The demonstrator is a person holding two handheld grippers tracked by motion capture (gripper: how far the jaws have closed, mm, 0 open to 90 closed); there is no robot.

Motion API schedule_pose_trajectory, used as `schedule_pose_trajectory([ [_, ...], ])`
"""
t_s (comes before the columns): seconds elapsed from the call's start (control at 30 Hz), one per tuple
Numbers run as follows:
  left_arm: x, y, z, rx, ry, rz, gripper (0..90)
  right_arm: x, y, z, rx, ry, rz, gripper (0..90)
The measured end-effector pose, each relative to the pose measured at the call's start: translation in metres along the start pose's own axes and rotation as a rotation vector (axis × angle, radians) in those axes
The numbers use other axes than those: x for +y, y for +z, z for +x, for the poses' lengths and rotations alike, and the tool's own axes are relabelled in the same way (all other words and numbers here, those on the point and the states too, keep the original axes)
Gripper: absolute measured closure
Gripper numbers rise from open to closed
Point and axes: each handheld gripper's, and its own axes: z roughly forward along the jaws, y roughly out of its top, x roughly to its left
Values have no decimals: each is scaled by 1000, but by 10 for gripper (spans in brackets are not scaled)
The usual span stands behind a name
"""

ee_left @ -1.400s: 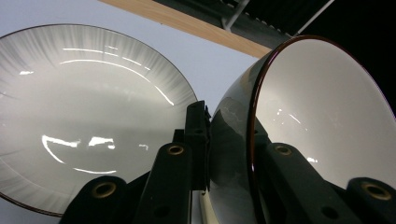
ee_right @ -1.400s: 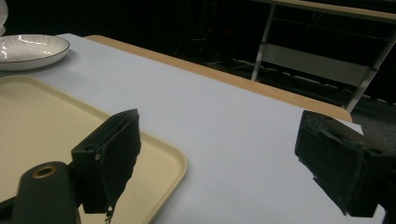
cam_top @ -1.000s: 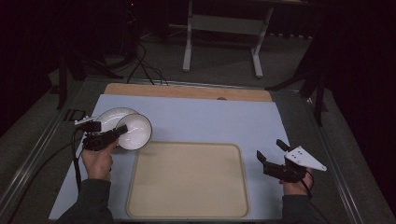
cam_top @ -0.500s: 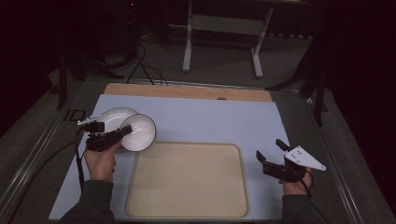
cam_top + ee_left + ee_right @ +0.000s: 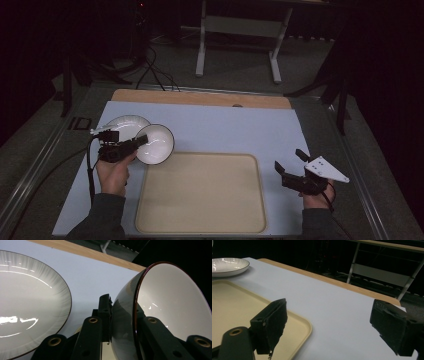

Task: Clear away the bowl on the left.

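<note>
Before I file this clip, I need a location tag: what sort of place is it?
Probably a recording studio or lab bench, not a kitchen. The table is covered by a pale blue mat, black surroundings close it in, and cables run across the floor behind it near a metal stand.

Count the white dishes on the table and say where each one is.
2. A bowl is clamped by its rim in the left gripper, tilted, above the tray's far left corner. A plate lies flat on the mat behind it.
</note>
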Motion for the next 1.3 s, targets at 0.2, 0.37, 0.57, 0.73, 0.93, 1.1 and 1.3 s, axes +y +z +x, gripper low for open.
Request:
schedule_pose_trajectory([
  [0.2, -2, 4, -6, -13, 25, 19, 785, 0, 0, 0, 1, 0, 0, 140],
  [0.37, -3, 8, -10, -31, 38, 34, 782, 0, 0, 0, 1, -1, 0, 139],
  [0.57, -5, 12, -13, -53, 60, 55, 779, 0, 0, 0, 2, -1, 1, 140],
  [0.73, -6, 14, -17, -64, 81, 66, 779, 0, 0, 0, 2, -6, 2, 139],
  [0.93, -8, 17, -23, -78, 109, 85, 779, 0, 0, 0, 2, -5, 1, 140],
  [1.1, -10, 21, -27, -90, 129, 98, 779, 0, 0, 0, 2, -5, 2, 139],
  [1.3, -12, 25, -31, -104, 146, 120, 779, 0, 0, 0, 2, -6, 1, 139],
])
